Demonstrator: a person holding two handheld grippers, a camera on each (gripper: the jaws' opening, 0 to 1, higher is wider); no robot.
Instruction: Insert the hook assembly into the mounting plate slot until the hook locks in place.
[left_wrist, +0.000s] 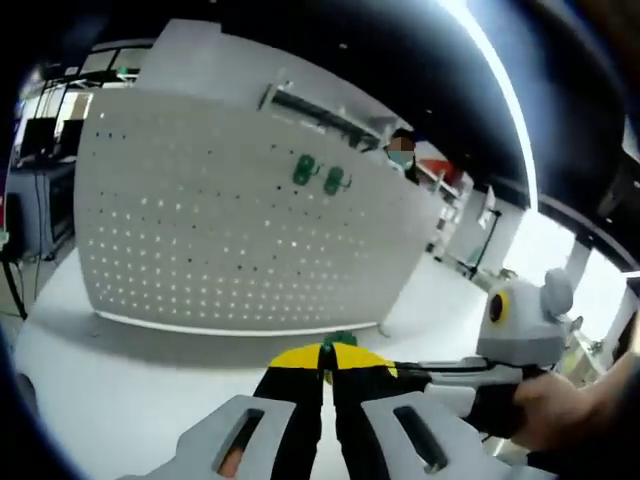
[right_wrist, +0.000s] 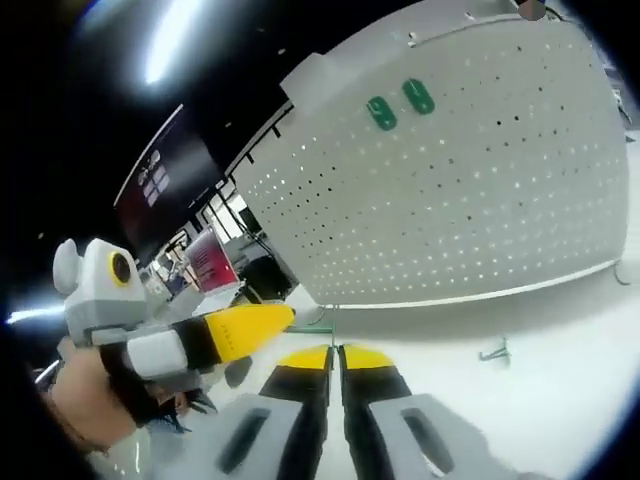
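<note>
Two green hooks (left_wrist: 319, 176) on upright pegboard (left_wrist: 200, 230)

The left gripper (left_wrist: 327, 352), jaws together, faces a white pegboard (left_wrist: 200, 230) bearing two green hooks (left_wrist: 319, 175).

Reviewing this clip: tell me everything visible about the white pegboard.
The pegboard is a large white panel, metal or plastic by its look, covered in a regular grid of small holes. It stands upright on the white table, its bottom edge resting on the surface. Two green hooks sit side by side high on its face; the right gripper view shows them too. A small hook piece lies on the table in front of it, apart from the board. Neither gripper touches it.
</note>
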